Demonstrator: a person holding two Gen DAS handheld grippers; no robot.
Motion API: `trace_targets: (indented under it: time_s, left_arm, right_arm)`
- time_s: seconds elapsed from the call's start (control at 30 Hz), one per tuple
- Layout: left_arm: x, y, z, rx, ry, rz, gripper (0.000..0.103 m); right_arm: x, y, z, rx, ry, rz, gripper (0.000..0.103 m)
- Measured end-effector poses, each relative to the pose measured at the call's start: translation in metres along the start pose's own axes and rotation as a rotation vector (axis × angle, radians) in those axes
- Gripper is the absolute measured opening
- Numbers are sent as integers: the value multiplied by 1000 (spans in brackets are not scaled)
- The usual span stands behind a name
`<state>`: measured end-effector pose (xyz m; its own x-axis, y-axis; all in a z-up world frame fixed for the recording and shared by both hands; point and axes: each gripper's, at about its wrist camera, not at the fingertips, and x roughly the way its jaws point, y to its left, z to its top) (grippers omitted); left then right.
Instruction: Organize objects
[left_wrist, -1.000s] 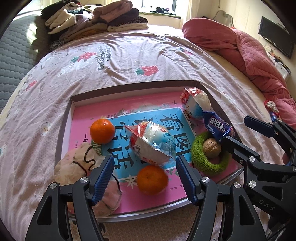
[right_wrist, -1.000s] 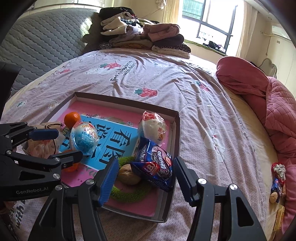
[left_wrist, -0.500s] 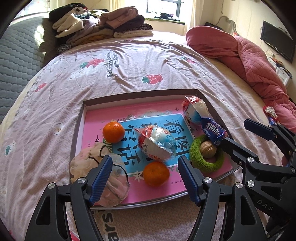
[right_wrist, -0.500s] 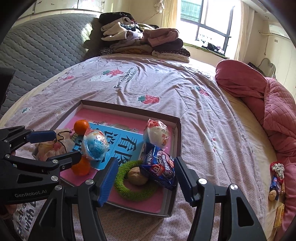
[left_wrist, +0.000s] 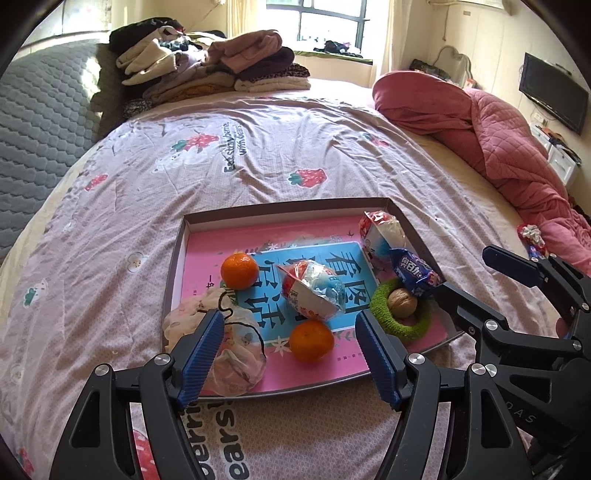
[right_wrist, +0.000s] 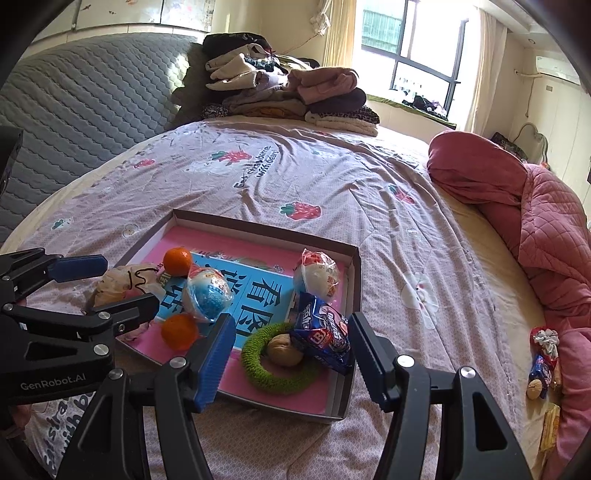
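A shallow box tray (left_wrist: 177, 254) (right_wrist: 352, 280) with a pink and blue printed bottom lies on the bed. In it are two oranges (left_wrist: 239, 270) (left_wrist: 311, 340), two wrapped egg toys (left_wrist: 312, 290) (left_wrist: 382, 230), a blue snack pack (left_wrist: 415, 271) (right_wrist: 323, 332), a walnut (left_wrist: 403, 302) inside a green ring (left_wrist: 397, 325), and a crumpled cloth pouch (left_wrist: 221, 343) over the near left rim. My left gripper (left_wrist: 290, 358) is open and empty above the tray's near edge. My right gripper (right_wrist: 290, 360) is open and empty, near the ring and walnut (right_wrist: 282, 349).
A stack of folded clothes (left_wrist: 210, 70) sits at the head of the bed. A red quilt (left_wrist: 491, 129) lies along the right side. Small snack packs (right_wrist: 543, 354) lie on the sheet by the quilt. A grey padded headboard (right_wrist: 85, 103) is at the left.
Both grippers have pulled back and up from the tray, which now looks smaller and farther away. Both stayed open and empty. The objects in the tray have not moved.
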<state>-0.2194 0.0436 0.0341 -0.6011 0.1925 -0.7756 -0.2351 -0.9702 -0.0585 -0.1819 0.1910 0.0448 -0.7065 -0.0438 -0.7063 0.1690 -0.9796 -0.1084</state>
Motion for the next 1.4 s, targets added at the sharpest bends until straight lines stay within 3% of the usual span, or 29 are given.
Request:
trace_targets:
  time_s: [0.83,1.23,1.4]
  left_arm:
    - [-76,-7,-6,-7,-118,14,76]
    - [-102,-6,-12,-12,-165,73,76]
    - [-112,-2,-14,-38,-180,56,76]
  right_arm:
    - [-57,5,4,44,-83,-3,63]
    - [-85,7,5,55,-127,-14,63]
    - [-100,7,6,66,-160,-22,63]
